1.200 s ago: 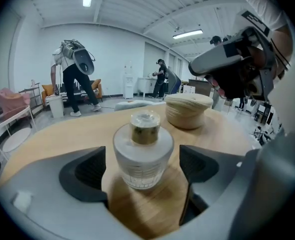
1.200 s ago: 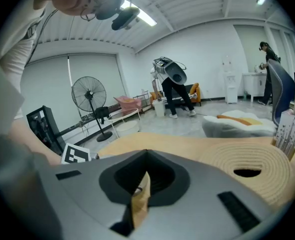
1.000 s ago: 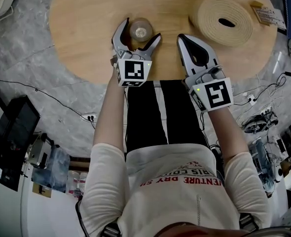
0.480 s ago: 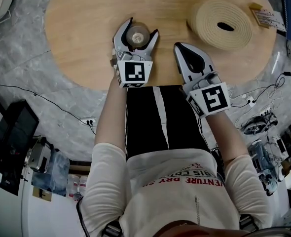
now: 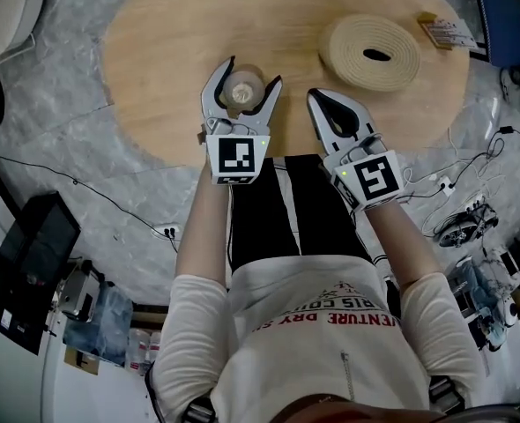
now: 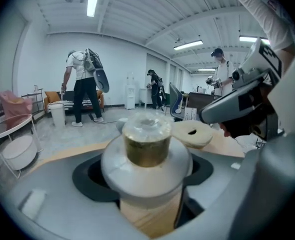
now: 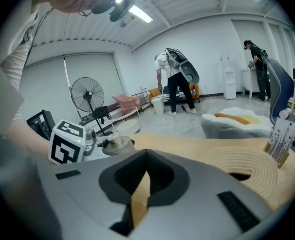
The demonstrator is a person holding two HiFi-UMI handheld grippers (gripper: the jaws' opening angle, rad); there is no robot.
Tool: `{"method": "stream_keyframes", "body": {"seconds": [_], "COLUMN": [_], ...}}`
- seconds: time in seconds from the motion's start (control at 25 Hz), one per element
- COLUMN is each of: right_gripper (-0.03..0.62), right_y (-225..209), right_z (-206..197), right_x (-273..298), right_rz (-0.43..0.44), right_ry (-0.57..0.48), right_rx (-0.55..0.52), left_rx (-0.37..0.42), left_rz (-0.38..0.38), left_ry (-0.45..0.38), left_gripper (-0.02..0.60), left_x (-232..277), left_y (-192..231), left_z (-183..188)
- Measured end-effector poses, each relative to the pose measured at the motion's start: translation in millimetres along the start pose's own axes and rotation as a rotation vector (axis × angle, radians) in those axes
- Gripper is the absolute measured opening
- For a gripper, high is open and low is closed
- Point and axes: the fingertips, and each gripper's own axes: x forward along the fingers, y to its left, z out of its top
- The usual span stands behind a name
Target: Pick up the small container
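Observation:
The small container (image 5: 242, 86), a clear jar with brownish contents on a wide white base, stands on the round wooden table (image 5: 154, 51). My left gripper (image 5: 250, 75) has its two jaws against the jar's sides. In the left gripper view the container (image 6: 146, 141) fills the gap between the jaws, with wood showing beneath it; I cannot tell if it is off the table. My right gripper (image 5: 316, 96) lies shut on the table a little to the right, holding nothing. Its jaws meet at the tips (image 7: 146, 154).
A coiled rope mat (image 5: 370, 53) lies on the far right of the table, and a small card pack (image 5: 445, 32) sits beyond it near the edge. The table's near edge runs just under both grippers. People stand far off in the room.
The left gripper's jaws have drawn in from wide open to rest against the container. The right gripper stays shut in place. The head view has shifted slightly.

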Motion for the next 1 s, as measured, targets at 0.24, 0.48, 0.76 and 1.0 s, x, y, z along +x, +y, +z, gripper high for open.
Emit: {"method": "stream_keyframes", "body": {"seconds": [0.24,0.48,0.76,1.0], "right_gripper": [-0.003,-0.004,-0.003,-0.004], "right_y": [12.6,49.6,92.9,120.7], "right_z": [76.7,154.3,226.9,281.3], "right_x": [-28.7,-63.3,-119.8,-154.1], "right_rz": [-0.010,0.034,0.045,0.030], "right_ry": [-0.089,-0.181,-0.269,-0.343], "right_rx": [-0.043,-0.080,-0.086,-0.143], "left_rx": [0.034,0.032,0.112,0.186], "left_rz": [0.010,0.000,0.019,0.027], "left_ry": [-0.029,-0.095,-0.164,-0.232], "left_gripper": [0.344,0.345,0.345,0.344], "left_x": [-54.8,-115.2,-191.2,-241.3], "left_y": [2.4,1.0,-4.1,-8.9], "left_z": [84.6,171.0,258.4,314.5]}}
